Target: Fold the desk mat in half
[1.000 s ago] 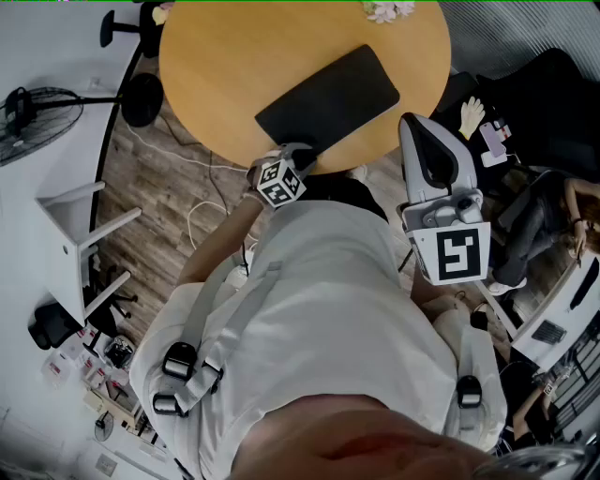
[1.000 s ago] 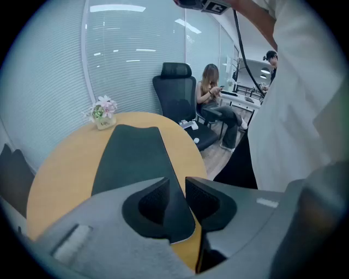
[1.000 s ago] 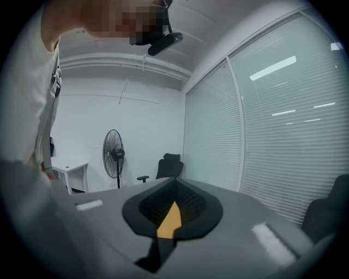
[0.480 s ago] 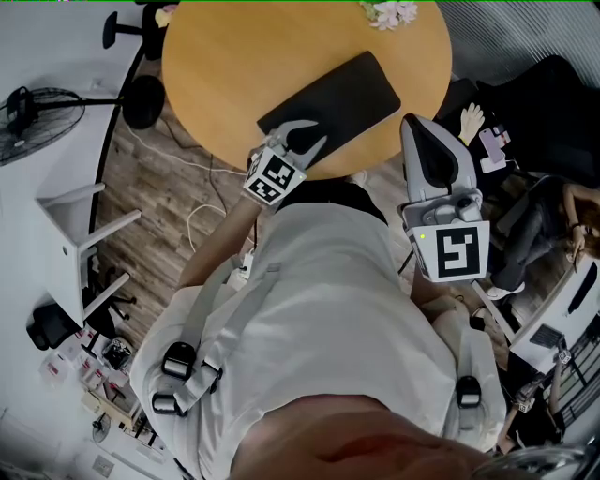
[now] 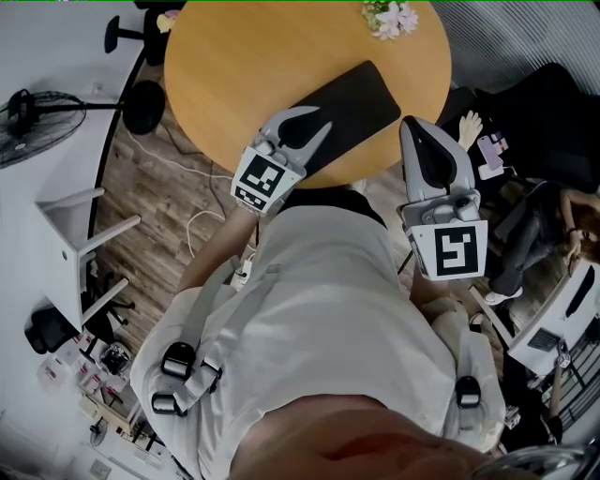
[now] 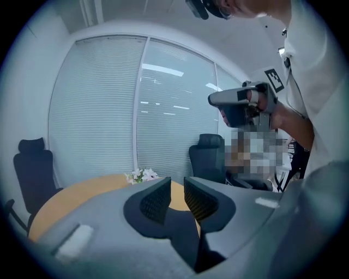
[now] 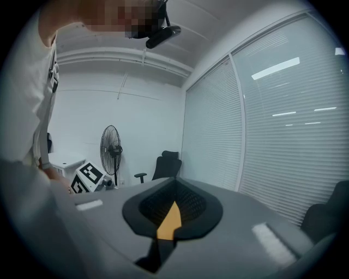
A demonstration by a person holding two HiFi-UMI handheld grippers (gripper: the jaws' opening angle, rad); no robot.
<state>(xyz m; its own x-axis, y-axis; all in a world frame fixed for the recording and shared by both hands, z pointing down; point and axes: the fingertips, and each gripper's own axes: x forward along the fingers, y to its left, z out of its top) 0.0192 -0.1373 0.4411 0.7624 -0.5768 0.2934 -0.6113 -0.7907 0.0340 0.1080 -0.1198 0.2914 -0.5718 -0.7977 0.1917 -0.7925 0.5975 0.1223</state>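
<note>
The desk mat [image 5: 352, 94] lay flat and unfolded on the round wooden table [image 5: 234, 66], set at a slant near the edge closest to you, one short end toward your body and the other pointing at the small bunch of flowers [image 5: 392, 17] by the far rim. Your left claw [image 5: 314, 129] hung over the near-left end of the mat, its marker cube [image 5: 258, 178] just off the table's edge. In the left gripper view, that claw [image 6: 177, 182] had its ribbed pads [image 6: 155, 199] standing a narrow gap apart. Its jaws had just been closing, but nothing was between them, and only the table top showed through the gap, with the flowers [image 6: 140, 175] beyond. Whether the claw was touching the mat, the head view did not settle. Your right claw [image 5: 410, 122] was held off the table's right side, beside the mat's near end and apart from it. In the right gripper view, its tips [image 7: 173, 188] met, a thin wedge of table colour showed lower down between the pads, and it gripped nothing. A standing fan [image 7: 110, 144] and an office chair [image 7: 166, 163] stood against the wall beyond it.
</note>
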